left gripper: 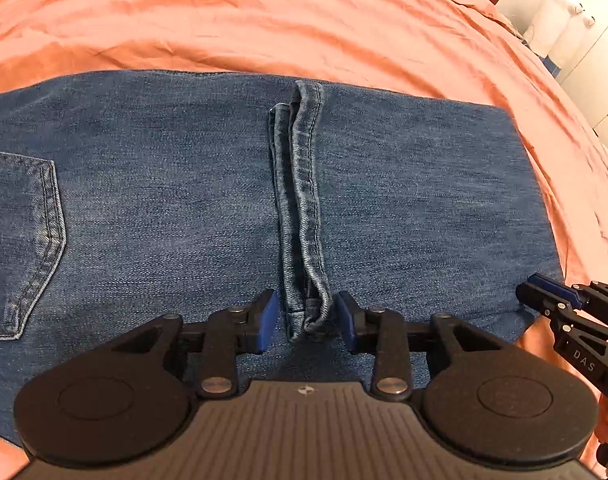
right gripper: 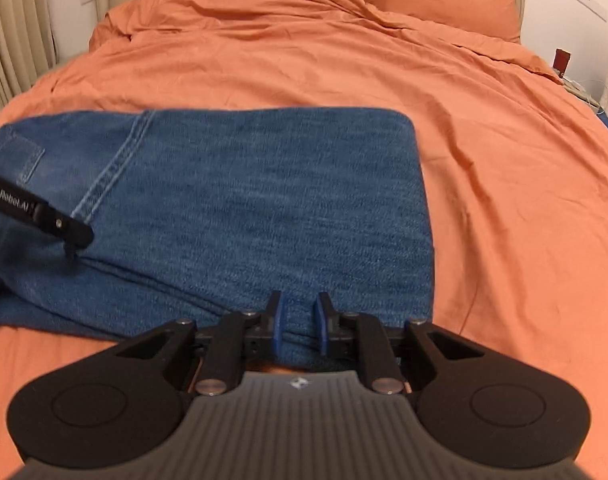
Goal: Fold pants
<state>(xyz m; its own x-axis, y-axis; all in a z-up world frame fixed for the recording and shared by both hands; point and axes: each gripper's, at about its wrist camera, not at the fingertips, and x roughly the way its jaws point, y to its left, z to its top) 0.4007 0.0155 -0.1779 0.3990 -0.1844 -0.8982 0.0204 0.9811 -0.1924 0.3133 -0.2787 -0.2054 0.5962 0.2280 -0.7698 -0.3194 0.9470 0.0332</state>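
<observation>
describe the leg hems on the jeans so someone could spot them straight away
On the orange duvet lie folded blue jeans. Across their middle runs a narrow doubled strip, the leg hems, its near end between the left gripper pads. Unlike the flat denim and back pocket beside it, it is raised, paler and stitched.

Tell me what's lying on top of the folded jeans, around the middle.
The hem ends of the legs lie across the jeans, between the left gripper pads. The denim layers beneath them are covered, as is the orange bedding under the jeans.
</observation>
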